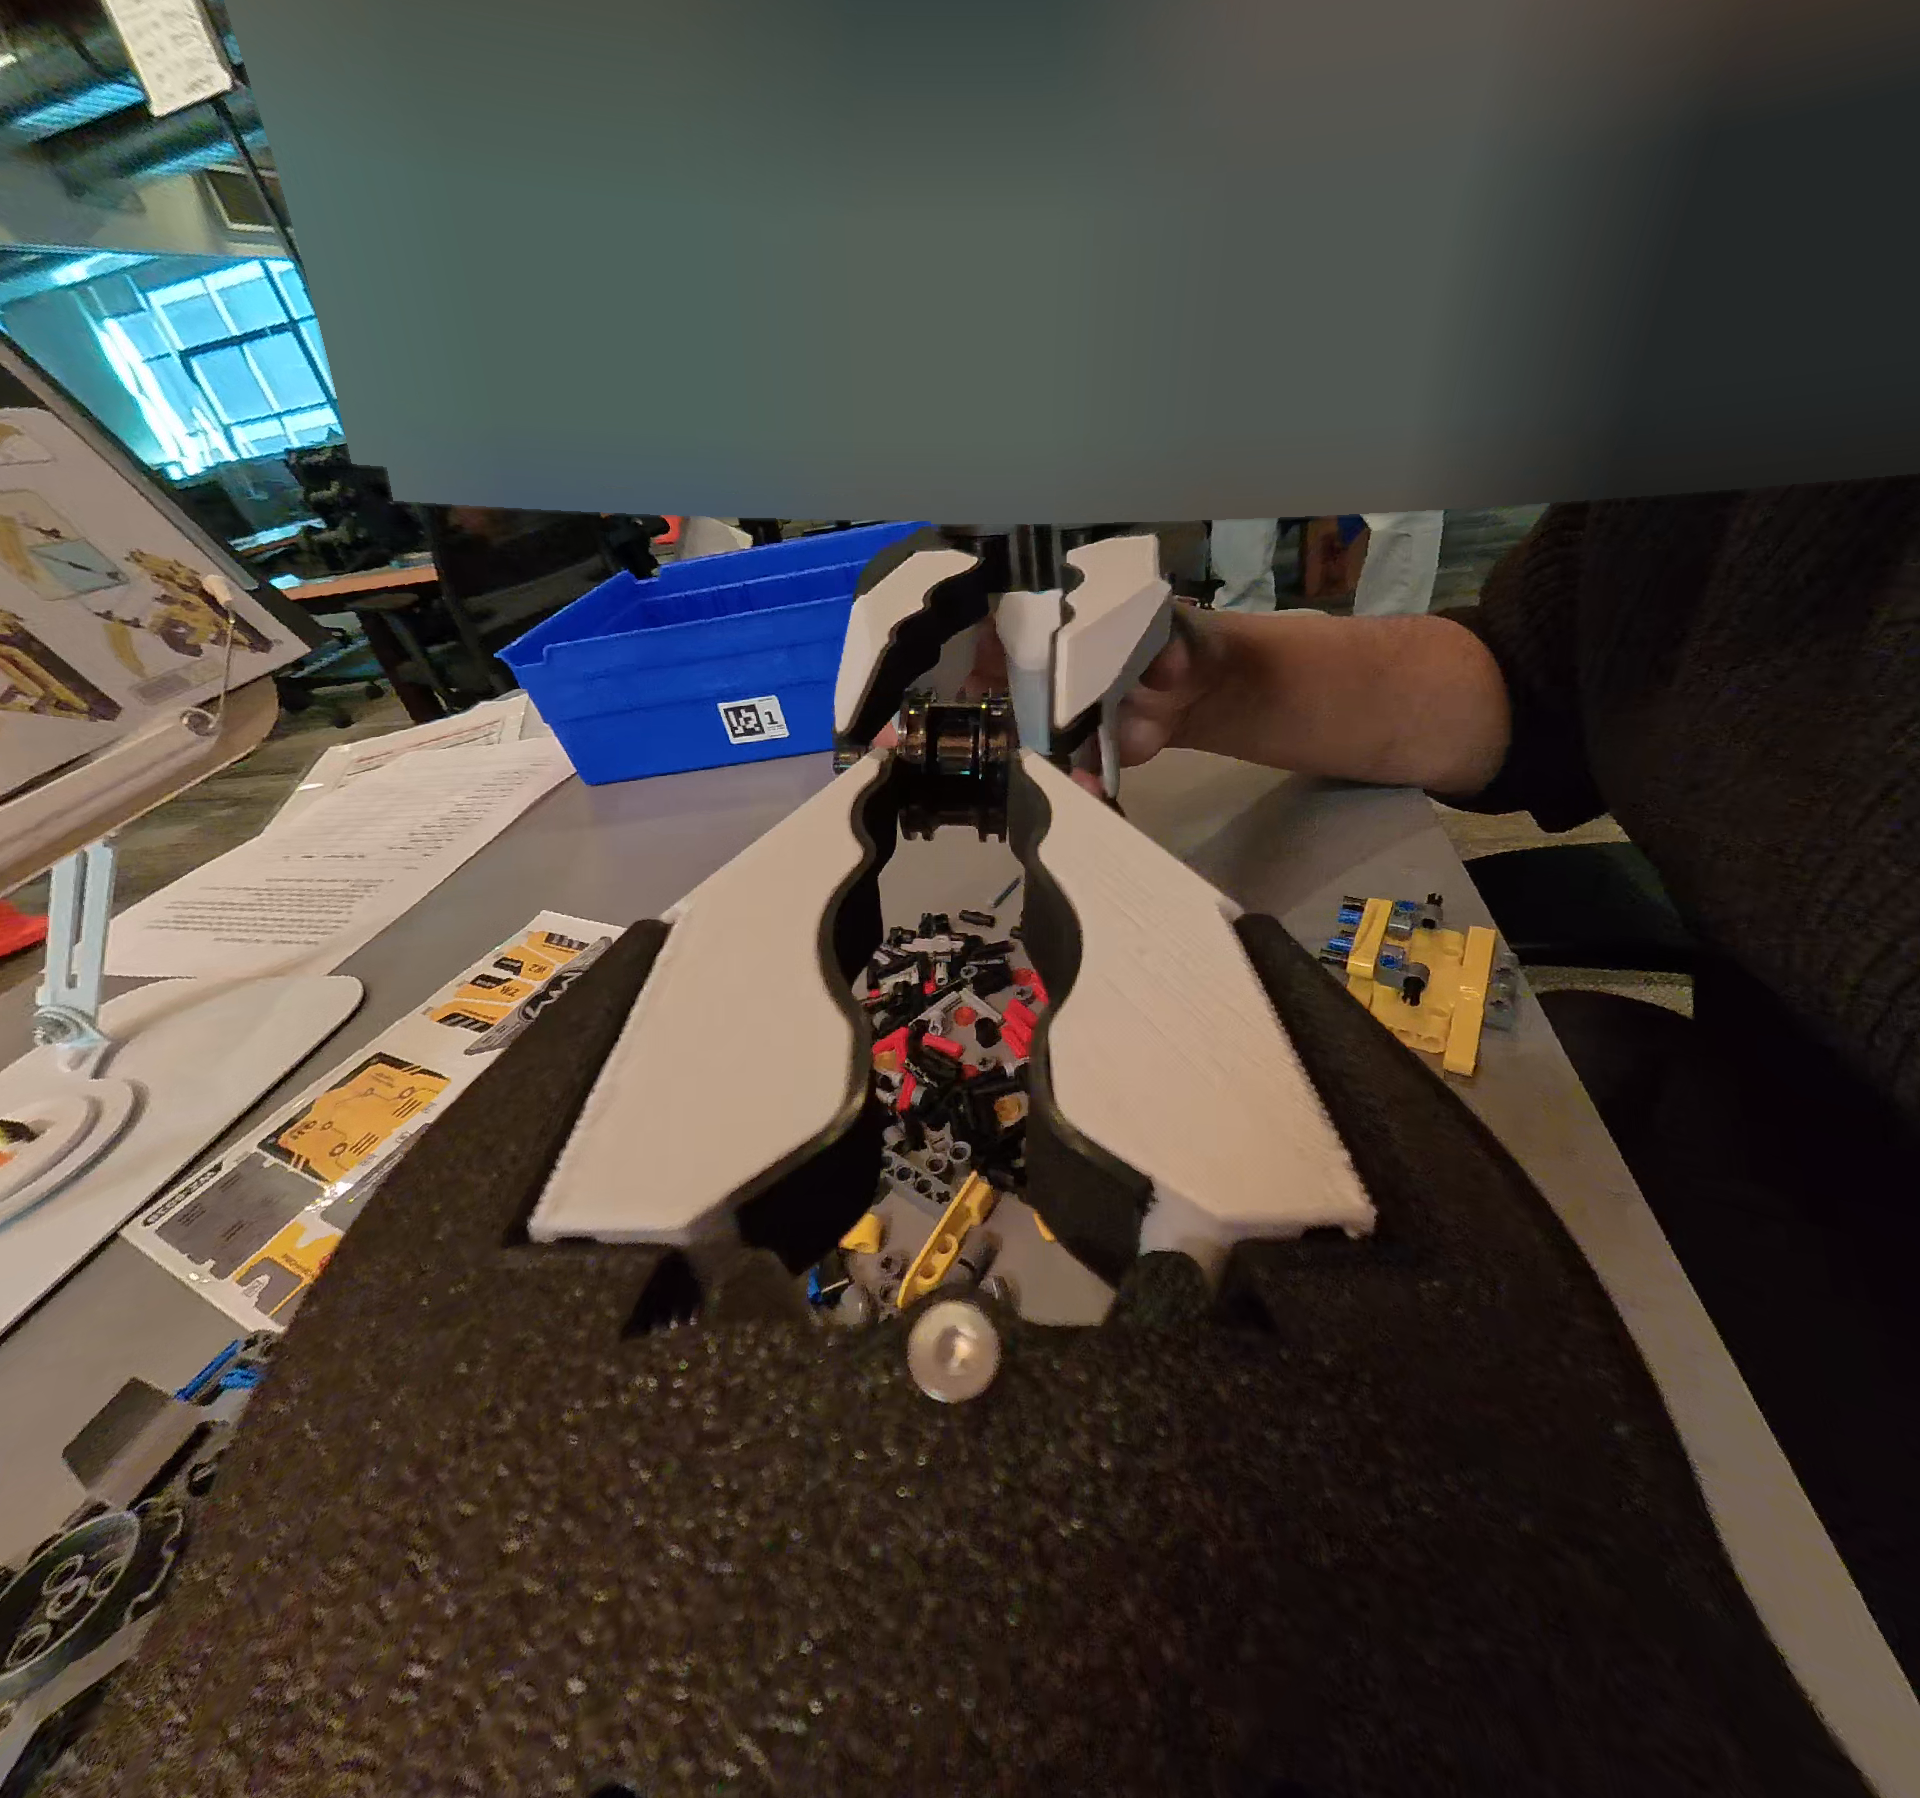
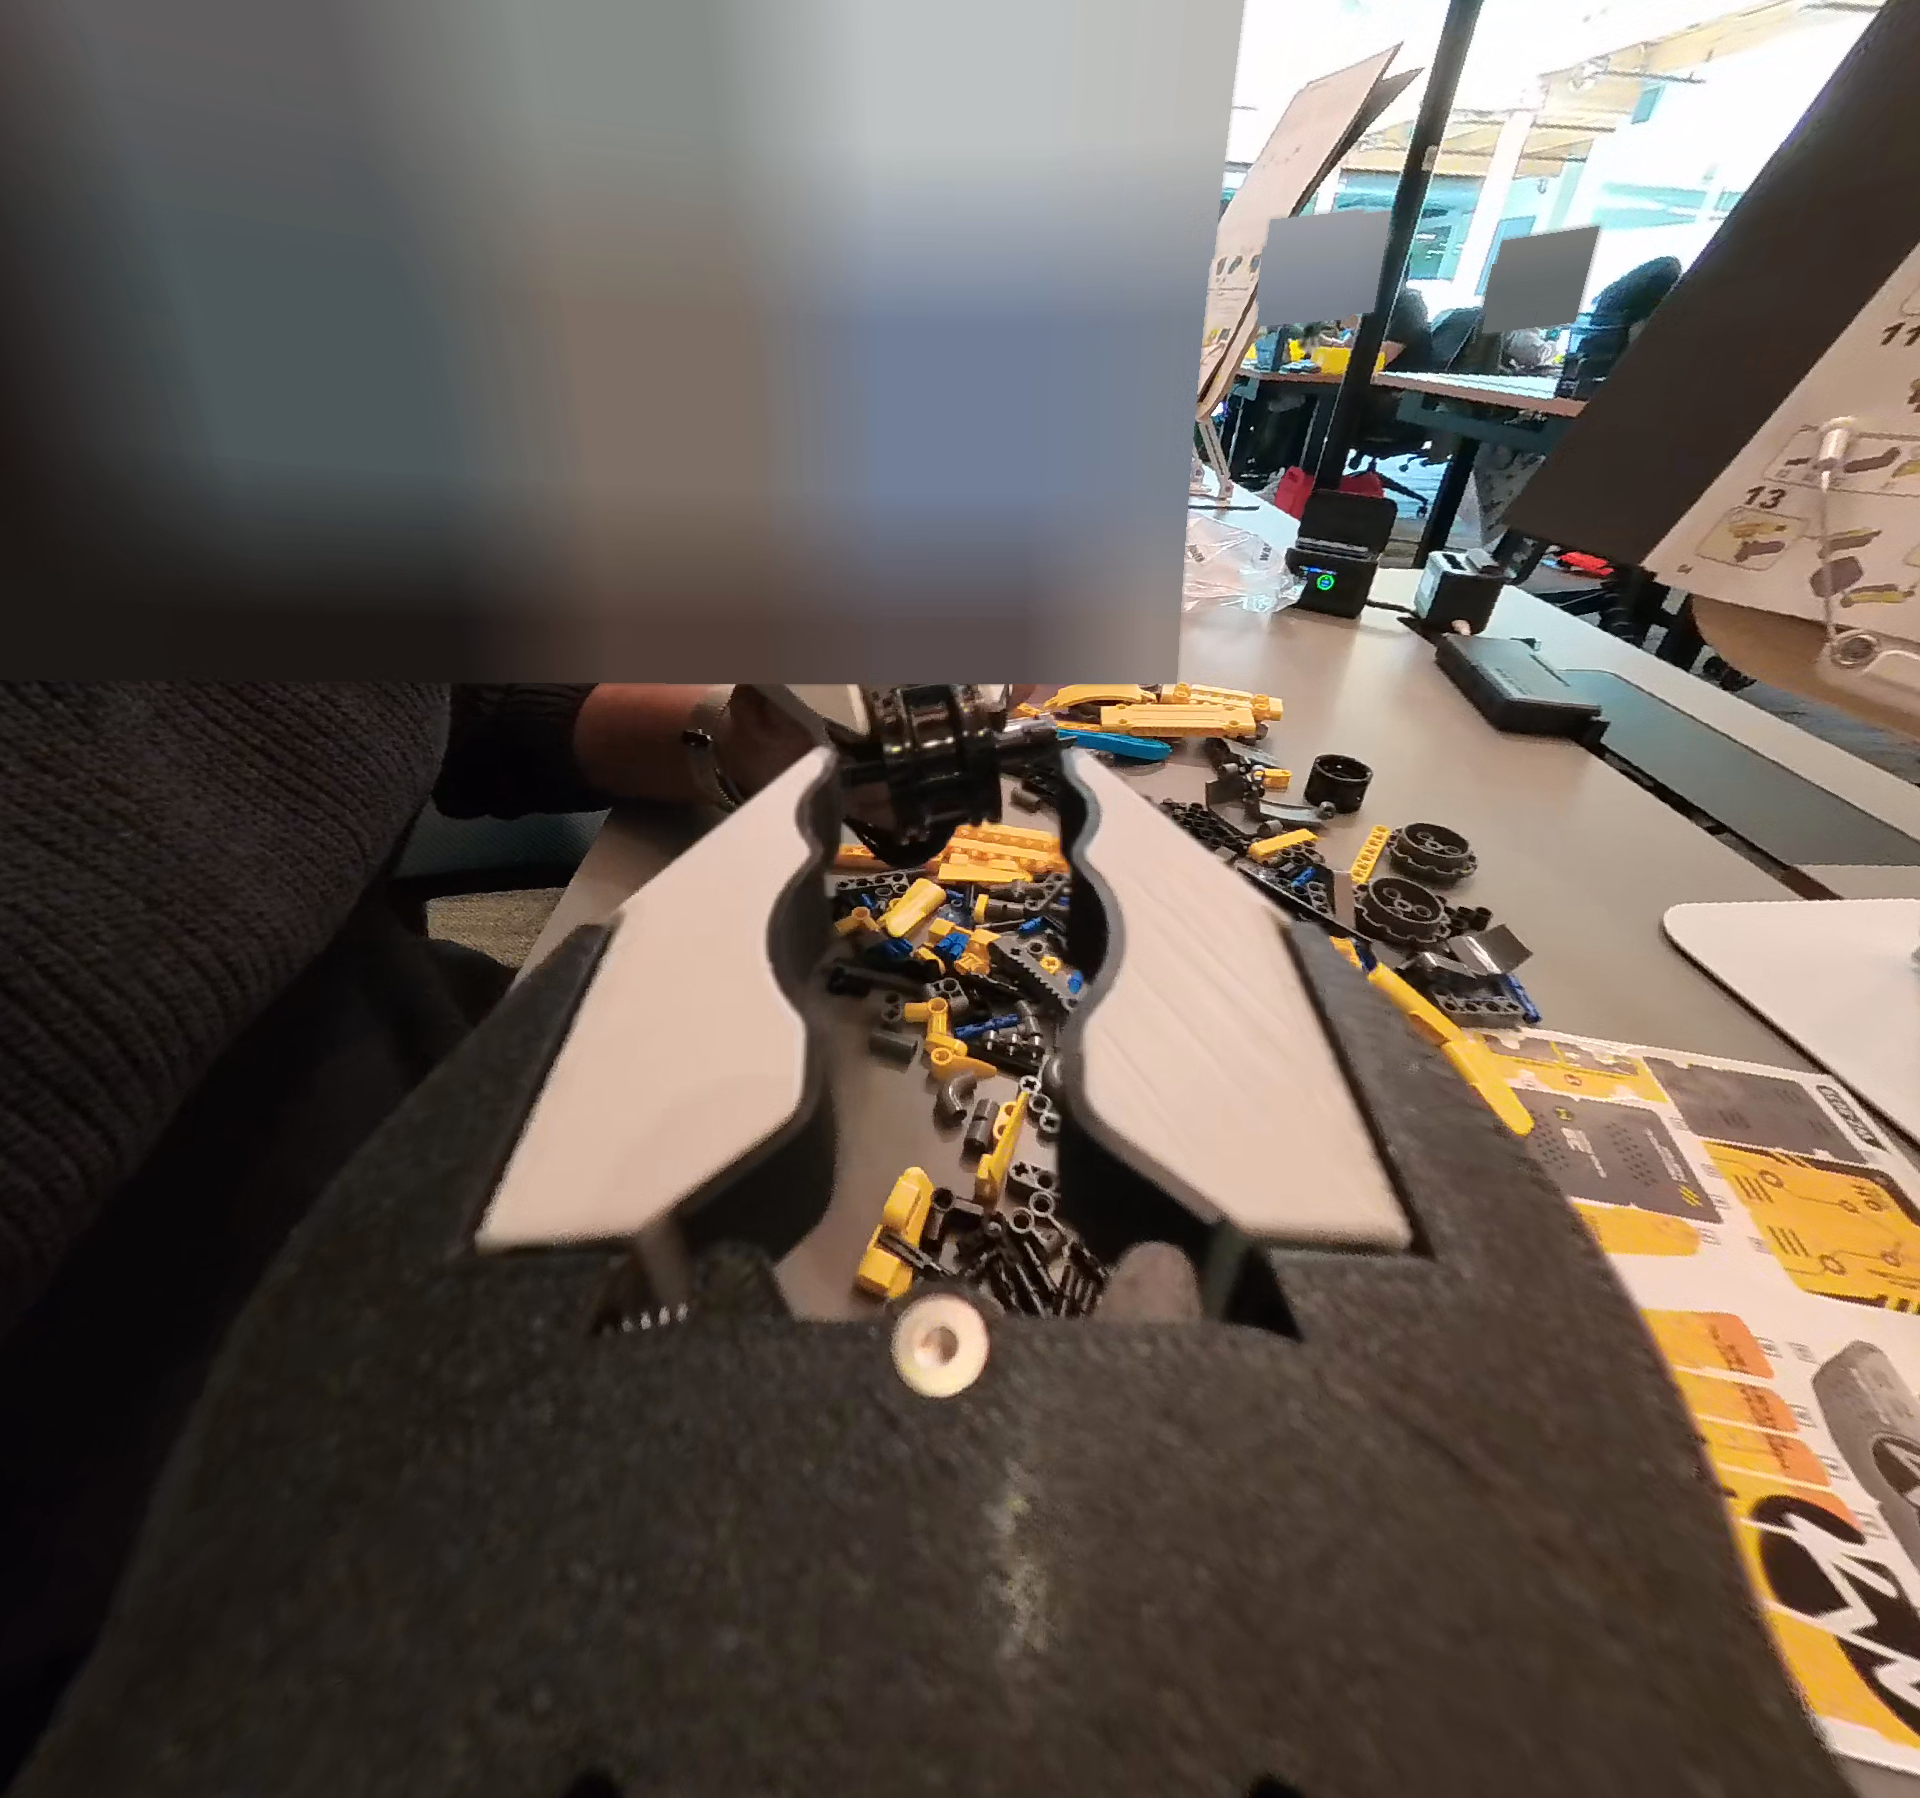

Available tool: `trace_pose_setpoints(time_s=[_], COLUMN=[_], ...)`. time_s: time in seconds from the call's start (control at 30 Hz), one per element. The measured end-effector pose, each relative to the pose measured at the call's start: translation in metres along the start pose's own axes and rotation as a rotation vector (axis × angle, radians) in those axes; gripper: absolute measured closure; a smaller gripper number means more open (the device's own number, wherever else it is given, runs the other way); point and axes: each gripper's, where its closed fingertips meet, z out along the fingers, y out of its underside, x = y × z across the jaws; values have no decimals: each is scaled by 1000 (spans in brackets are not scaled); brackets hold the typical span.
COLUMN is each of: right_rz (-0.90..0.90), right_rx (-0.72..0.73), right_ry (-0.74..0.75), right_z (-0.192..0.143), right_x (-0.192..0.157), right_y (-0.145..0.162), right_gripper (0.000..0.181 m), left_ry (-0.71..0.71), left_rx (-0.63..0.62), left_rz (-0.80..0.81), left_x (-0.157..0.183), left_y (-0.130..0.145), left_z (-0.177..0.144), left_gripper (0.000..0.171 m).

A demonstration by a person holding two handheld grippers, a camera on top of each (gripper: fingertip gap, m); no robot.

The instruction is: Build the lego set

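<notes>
Both jaws clamped one black wheel hub [image 1: 951, 761], my left gripper [image 1: 951, 766] and right gripper [image 2: 951, 761] meeting, its far side hidden.

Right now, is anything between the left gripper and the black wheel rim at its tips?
Nothing visible. The black wheel rim already sits between the fingertips of the left gripper, above the loose pieces on the table. The right gripper meets the rim from the far side.

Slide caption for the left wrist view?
Left gripper and right gripper pinch one black wheel hub above loose bricks.
</notes>
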Motion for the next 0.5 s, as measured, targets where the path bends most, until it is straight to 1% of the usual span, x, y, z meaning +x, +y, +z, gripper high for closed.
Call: trace_pose_setpoints(time_s=[0.07,0.13,0.27,0.33,0.4,0.5], right_rz=[3,10,-7,-40,-44,-48], right_rx=[-5,-4,10,34,52,41], right_ry=[-33,-72,-65,-34,-34,-21], right_z=[-1,-1,4,3,2,2], right_x=[-4,-11,-16,-17,-24,-41], right_y=[-1,-2,-5,-12,-18,-14], right_gripper=[130,127,132,146,146,142], left_ry=[-1,2,-7,-1,-19,-64], left_rx=[12,17,23,42,55,37], left_rz=[-6,-14,3,-1,-3,19], left_x=[-1,-1,2,8,15,33], left_y=[-2,-4,-8,-15,-20,-18], left_z=[-1,-2,-2,-2,-3,-6], left_gripper=[152,152,152,152,152,152])
